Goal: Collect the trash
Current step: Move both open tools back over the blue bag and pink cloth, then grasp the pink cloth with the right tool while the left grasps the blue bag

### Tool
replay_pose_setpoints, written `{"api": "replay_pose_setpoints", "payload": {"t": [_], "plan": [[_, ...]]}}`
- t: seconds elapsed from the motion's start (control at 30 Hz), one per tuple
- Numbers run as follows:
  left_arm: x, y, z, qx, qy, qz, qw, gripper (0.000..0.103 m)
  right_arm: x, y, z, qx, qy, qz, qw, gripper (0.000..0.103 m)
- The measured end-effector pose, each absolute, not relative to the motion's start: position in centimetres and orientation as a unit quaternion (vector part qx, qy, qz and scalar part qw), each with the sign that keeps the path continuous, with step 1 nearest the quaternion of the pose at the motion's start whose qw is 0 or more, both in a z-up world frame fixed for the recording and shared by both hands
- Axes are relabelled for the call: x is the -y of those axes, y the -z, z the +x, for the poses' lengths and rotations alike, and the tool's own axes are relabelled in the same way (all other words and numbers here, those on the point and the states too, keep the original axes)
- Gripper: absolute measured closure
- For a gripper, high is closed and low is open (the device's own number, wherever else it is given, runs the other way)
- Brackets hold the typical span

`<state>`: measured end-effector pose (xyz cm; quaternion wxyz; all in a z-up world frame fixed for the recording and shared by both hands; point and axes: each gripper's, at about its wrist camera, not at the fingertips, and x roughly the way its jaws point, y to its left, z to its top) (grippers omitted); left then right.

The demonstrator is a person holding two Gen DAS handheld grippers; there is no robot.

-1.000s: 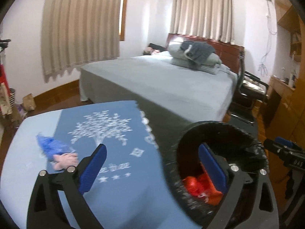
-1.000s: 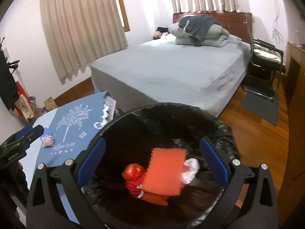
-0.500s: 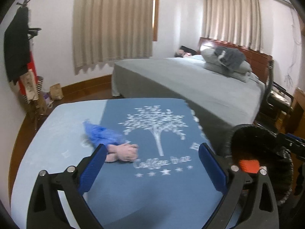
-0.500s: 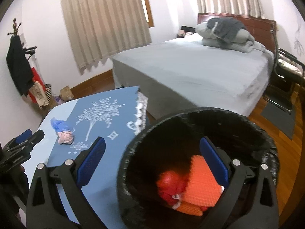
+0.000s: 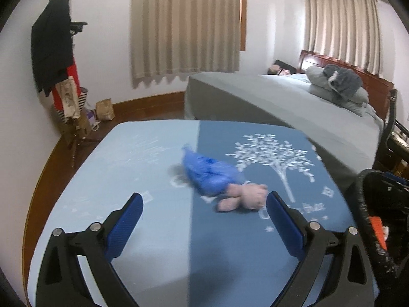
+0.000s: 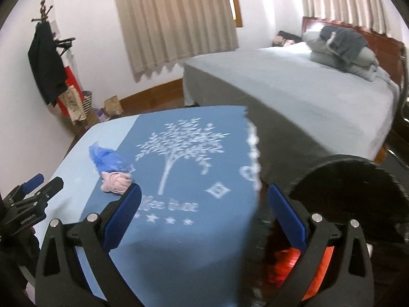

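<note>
Ahead, crumpled blue wrapper (image 5: 208, 176) touching pink wad (image 5: 242, 199) on tablecloth (image 5: 153, 230); both grippers' jaws open, empty.

Both grippers' jaws wide apart

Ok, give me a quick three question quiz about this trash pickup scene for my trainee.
1. True or false: the left gripper is shut on the blue and pink bundle.
2. What colour is the trash showing in the black bin?
3. The bundle lies: A) on the bed, B) on the blue tablecloth, C) in the bin.

Key: 1 false, it is open; 2 orange-red; 3 B.
</note>
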<state>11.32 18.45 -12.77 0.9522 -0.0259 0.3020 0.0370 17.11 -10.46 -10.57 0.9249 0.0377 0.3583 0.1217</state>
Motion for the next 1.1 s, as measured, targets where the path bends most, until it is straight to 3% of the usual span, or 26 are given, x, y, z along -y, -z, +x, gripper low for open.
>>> {"api": "replay_pose_setpoints", "payload": {"t": [0.33, 0.93, 1.1], "plan": [[-22.6, 14.2, 12.8, -0.314, -0.062, -0.031, 0.947, 0.008, 1.9, 13.9, 21.1, -0.383, -0.169, 0.018, 0.908, 0.007], [-26.9, 16.3, 13.3, -0.33, -0.091, -0.055, 0.938, 0.008, -4.6, 17.0, 23.3, -0.424, -0.203, -0.022, 0.882, 0.007], [-27.1, 16.3, 13.3, -0.33, -0.091, -0.058, 0.938, 0.008, -5.3, 17.6, 23.6, -0.442, -0.217, -0.024, 0.87, 0.032]]}}
